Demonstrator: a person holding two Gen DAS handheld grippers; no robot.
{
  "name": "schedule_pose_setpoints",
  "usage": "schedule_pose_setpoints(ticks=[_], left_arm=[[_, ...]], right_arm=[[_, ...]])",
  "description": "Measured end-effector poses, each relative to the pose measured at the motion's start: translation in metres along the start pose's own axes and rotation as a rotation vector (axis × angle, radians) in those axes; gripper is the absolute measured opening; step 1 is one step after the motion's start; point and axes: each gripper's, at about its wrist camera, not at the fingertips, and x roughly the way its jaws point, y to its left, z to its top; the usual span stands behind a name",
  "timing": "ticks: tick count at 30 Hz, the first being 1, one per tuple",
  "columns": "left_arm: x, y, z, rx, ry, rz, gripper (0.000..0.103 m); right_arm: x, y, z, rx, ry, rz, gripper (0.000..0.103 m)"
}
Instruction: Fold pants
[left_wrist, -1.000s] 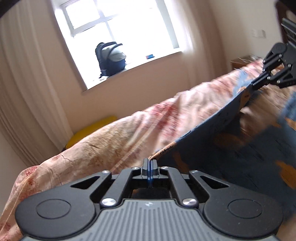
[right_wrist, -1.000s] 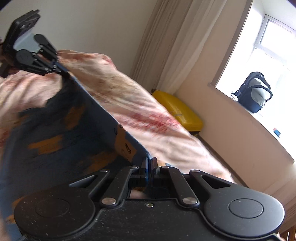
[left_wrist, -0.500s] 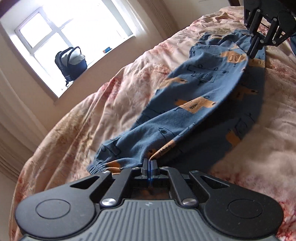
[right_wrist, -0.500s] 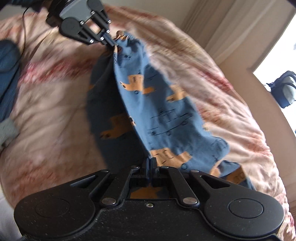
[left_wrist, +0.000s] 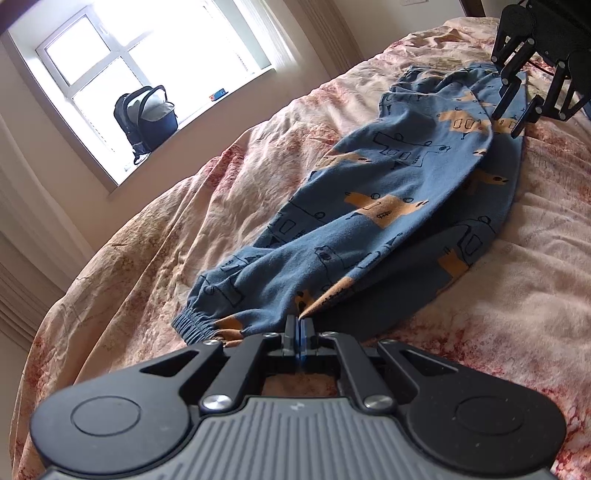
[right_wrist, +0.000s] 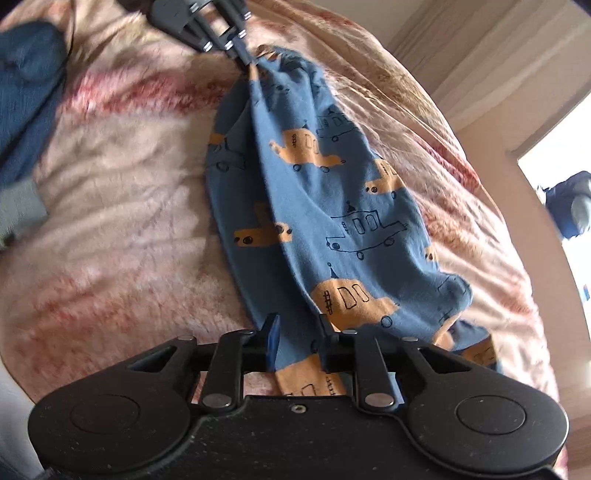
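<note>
Blue pants (left_wrist: 369, 221) with orange vehicle prints lie stretched along the pink floral bed, one leg folded over the other. My left gripper (left_wrist: 298, 325) is shut on the pants at the cuff end. In the right wrist view the pants (right_wrist: 332, 206) run away from my right gripper (right_wrist: 297, 332), whose jaws stand open over the waist end with cloth lying between them. The right gripper (left_wrist: 515, 118) shows far right in the left wrist view, the left gripper (right_wrist: 245, 62) at the top of the right wrist view.
The floral bedspread (left_wrist: 517, 314) covers the whole bed. A dark blue garment (right_wrist: 26, 92) lies at the left in the right wrist view. A backpack (left_wrist: 146, 118) sits on the windowsill beyond the bed.
Both grippers lowered the pants from hanging in the air onto the bed. The right gripper has opened and let go of the waist end; the left stays shut.
</note>
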Motion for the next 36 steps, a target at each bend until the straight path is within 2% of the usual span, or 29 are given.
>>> schedule_pose_setpoints(ticks=[7,8,9,10,14,19,24,29,31,32,33,34,35,36], left_arm=[[-0.001,0.001,0.001,-0.01,0.002,-0.004,0.0],[-0.001,0.002,0.001,-0.011,0.003,-0.004,0.0],[-0.002,0.002,0.002,-0.011,0.003,-0.005,0.0],[-0.003,0.002,0.003,-0.009,0.002,-0.006,0.0],[-0.011,0.005,0.003,-0.003,-0.01,-0.008,0.0],[-0.009,0.004,-0.001,0.001,0.012,-0.021,0.0],[0.003,-0.004,-0.008,0.023,0.055,-0.042,0.0],[0.01,-0.001,-0.009,-0.016,0.098,-0.077,0.001],[0.012,0.0,-0.007,-0.044,0.115,-0.088,0.008],[0.01,0.001,-0.004,-0.068,0.12,-0.098,0.017],[0.007,0.002,0.0,-0.096,0.123,-0.109,0.041],[0.002,0.002,0.004,-0.13,0.113,-0.118,0.056],[-0.004,0.001,0.009,-0.167,0.089,-0.122,0.08],[-0.01,-0.001,0.014,-0.204,0.06,-0.115,0.094]], right_arm=[[0.02,-0.003,-0.005,-0.036,0.034,-0.065,0.02],[0.023,-0.003,-0.006,-0.039,0.04,-0.057,0.016],[0.025,-0.005,-0.006,-0.04,0.048,-0.05,0.004],[0.025,-0.005,-0.006,-0.045,0.053,-0.046,0.0],[0.006,-0.004,-0.003,-0.092,0.037,-0.074,0.0],[-0.016,-0.002,0.0,-0.096,0.035,-0.018,0.0],[0.001,0.012,0.001,-0.135,0.079,0.034,0.0],[0.005,0.017,0.0,-0.137,0.086,0.04,0.0],[0.011,0.017,-0.002,-0.109,0.11,0.051,0.0],[0.013,0.015,-0.003,-0.105,0.123,0.061,0.001],[0.011,0.014,-0.005,-0.098,0.121,0.057,0.009],[0.007,0.011,-0.006,-0.082,0.116,0.047,0.018],[0.001,0.007,-0.007,-0.054,0.106,0.036,0.024],[-0.007,0.003,-0.009,-0.013,0.089,0.019,0.038]])
